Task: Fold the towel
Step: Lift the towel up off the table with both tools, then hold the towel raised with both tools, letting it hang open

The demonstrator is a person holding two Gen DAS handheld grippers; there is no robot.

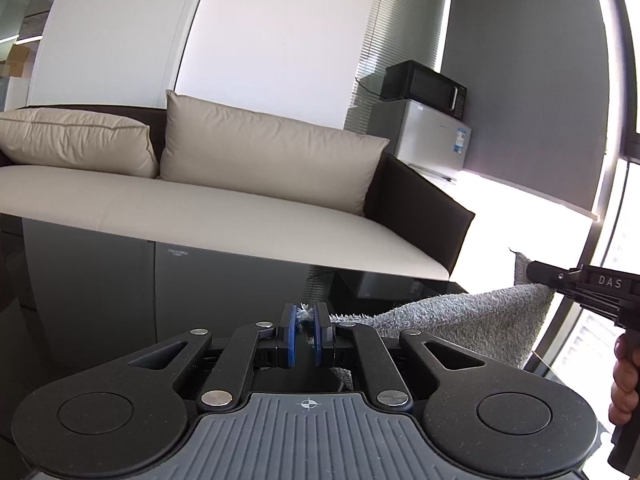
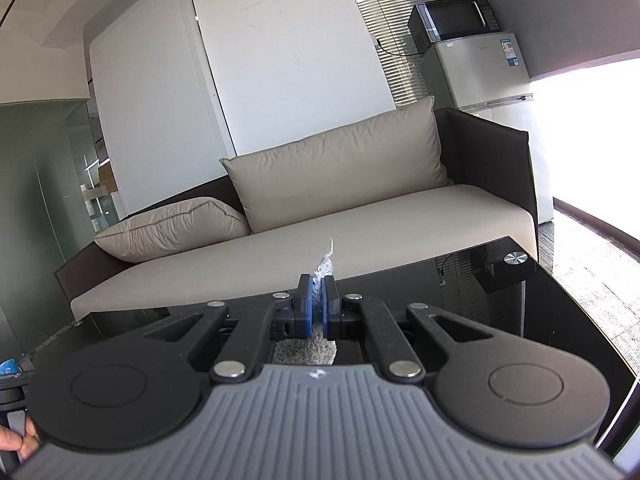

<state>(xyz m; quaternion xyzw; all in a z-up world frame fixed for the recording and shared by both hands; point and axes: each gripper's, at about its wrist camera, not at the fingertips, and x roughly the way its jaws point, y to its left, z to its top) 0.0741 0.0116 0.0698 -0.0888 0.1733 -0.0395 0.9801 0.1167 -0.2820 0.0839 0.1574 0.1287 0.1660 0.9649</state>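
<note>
Mid-fold, by the look of it: left gripper (image 1: 305, 322) clamped on a fluffy grey corner of the towel (image 1: 460, 316); right gripper (image 2: 317, 286) pinched shut on another corner, a tuft poking up past the blue pads (image 2: 307, 312); jaws nearly touching on both, only cloth between. Towel strung between the two, top edge lifted and sagging a bit, the rest dropping out of sight below the grippers.

Next up, probably: carry both corners forward together, level, and lay them onto the opposite edge; needs even tension or the fold goes crooked.

Further out: glossy black desk (image 2: 560, 320) under the towel; small black box with a silver knob (image 2: 502, 270) at the far right corner, worth steering clear of; beyond that, beige sofa (image 1: 240, 216) with cushions (image 1: 272, 156), then a fridge (image 2: 484, 68) topped by a microwave (image 2: 456, 20); nothing else in the path.
</note>
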